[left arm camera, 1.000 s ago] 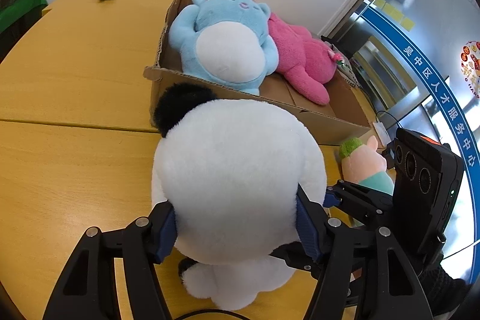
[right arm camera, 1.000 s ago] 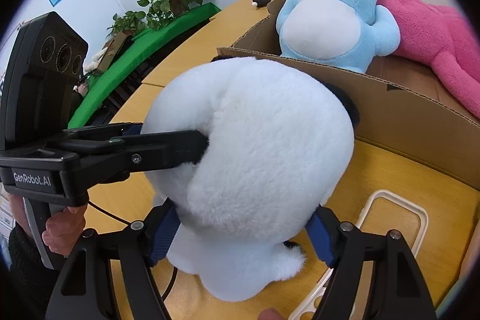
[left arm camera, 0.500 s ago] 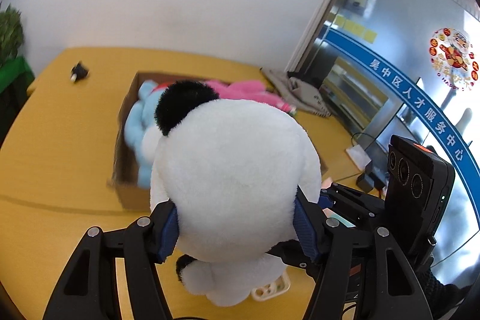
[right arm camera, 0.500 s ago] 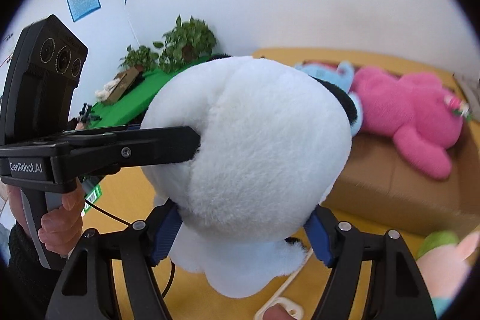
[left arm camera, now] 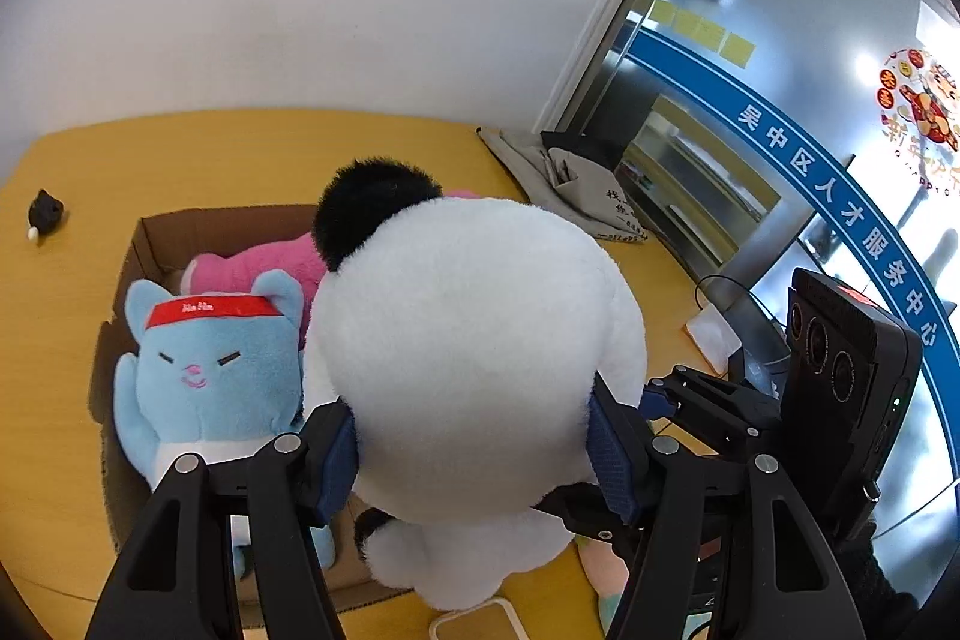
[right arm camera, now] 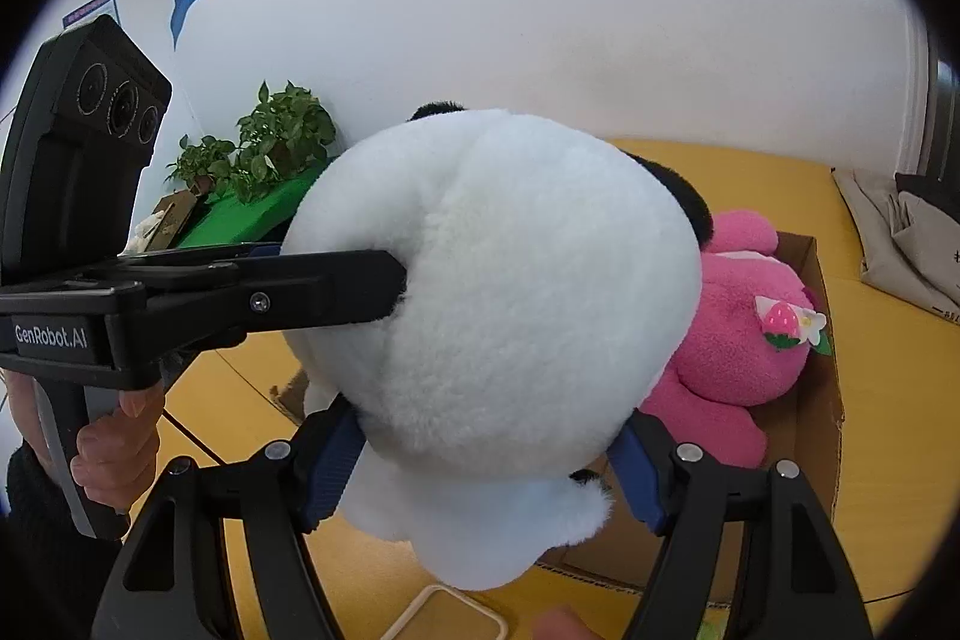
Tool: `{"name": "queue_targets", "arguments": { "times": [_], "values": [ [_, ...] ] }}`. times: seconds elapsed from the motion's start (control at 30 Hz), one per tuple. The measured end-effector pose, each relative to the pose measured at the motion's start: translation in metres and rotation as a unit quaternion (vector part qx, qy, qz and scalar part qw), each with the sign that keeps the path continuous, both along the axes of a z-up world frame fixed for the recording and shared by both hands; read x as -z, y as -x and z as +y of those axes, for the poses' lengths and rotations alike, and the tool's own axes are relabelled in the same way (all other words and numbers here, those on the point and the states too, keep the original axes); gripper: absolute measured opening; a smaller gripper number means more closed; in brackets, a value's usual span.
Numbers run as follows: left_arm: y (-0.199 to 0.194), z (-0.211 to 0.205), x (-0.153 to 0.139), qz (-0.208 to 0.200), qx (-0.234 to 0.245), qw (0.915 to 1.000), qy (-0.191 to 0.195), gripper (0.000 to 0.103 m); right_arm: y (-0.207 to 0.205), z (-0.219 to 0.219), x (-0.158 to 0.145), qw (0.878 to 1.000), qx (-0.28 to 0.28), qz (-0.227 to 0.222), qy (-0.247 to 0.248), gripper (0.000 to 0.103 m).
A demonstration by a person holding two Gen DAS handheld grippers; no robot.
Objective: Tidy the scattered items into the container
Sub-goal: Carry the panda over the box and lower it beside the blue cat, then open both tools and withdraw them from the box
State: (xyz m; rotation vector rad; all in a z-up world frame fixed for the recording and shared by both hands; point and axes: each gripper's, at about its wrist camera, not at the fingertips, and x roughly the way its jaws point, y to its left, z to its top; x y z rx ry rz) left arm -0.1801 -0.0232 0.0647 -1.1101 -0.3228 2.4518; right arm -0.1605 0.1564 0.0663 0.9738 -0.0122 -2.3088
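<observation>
A big white plush panda with black ears hangs in the air, squeezed from two sides. My left gripper is shut on its head, and my right gripper is shut on it too. Below it stands an open cardboard box holding a blue plush with a red headband and a pink plush. The panda hovers over the box's near part.
A small black toy lies on the yellow table at far left. A grey cloth bag lies at the far right. A white tray rim and another plush lie below. Plants stand to the left.
Both grippers have lifted the panda from the table in front of the box up and forward, so it now hangs above the box.
</observation>
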Motion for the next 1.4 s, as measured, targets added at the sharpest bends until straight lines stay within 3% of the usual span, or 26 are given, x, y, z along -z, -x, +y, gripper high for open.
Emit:
{"name": "queue_targets", "arguments": {
  "times": [0.2,0.3,0.5,0.6,0.77,0.9,0.97,1.17,1.4],
  "values": [
    [0.048,0.012,0.057,-0.062,-0.013,0.998,0.008,0.071,0.041,0.011,0.059,0.997,0.009,-0.068,-0.024,0.073],
    [0.045,0.013,0.064,-0.062,-0.017,0.9978,0.014,0.072,0.053,0.009,0.083,0.995,0.001,-0.1,-0.026,0.073],
    [0.038,0.013,0.076,-0.061,-0.026,0.9975,0.023,0.079,0.052,0.002,0.099,0.993,-0.005,-0.116,-0.032,0.074],
    [0.026,0.011,0.068,-0.049,-0.03,0.9983,0.013,0.088,0.043,0.008,0.097,0.993,-0.005,-0.114,-0.03,0.078],
    [-0.004,0.001,0.039,-0.006,-0.056,0.998,0.029,0.091,0.023,0.034,0.069,0.996,0.011,-0.092,-0.004,0.079],
    [-0.035,-0.002,0.016,0.03,-0.079,0.9938,0.073,0.098,0.008,0.052,0.052,0.997,0.044,-0.068,-0.002,0.081],
    [-0.054,0.0,0.012,0.046,-0.099,0.9878,0.111,0.103,-0.002,0.052,0.047,0.997,0.061,-0.054,-0.011,0.081],
    [-0.104,0.007,0.024,0.051,-0.14,0.9727,0.178,0.103,-0.037,0.039,0.04,0.992,0.114,-0.006,-0.06,0.082],
    [-0.148,0.016,0.031,0.046,-0.168,0.9664,0.189,0.103,-0.085,0.026,0.031,0.986,0.142,0.023,-0.09,0.082]
  ]
}}
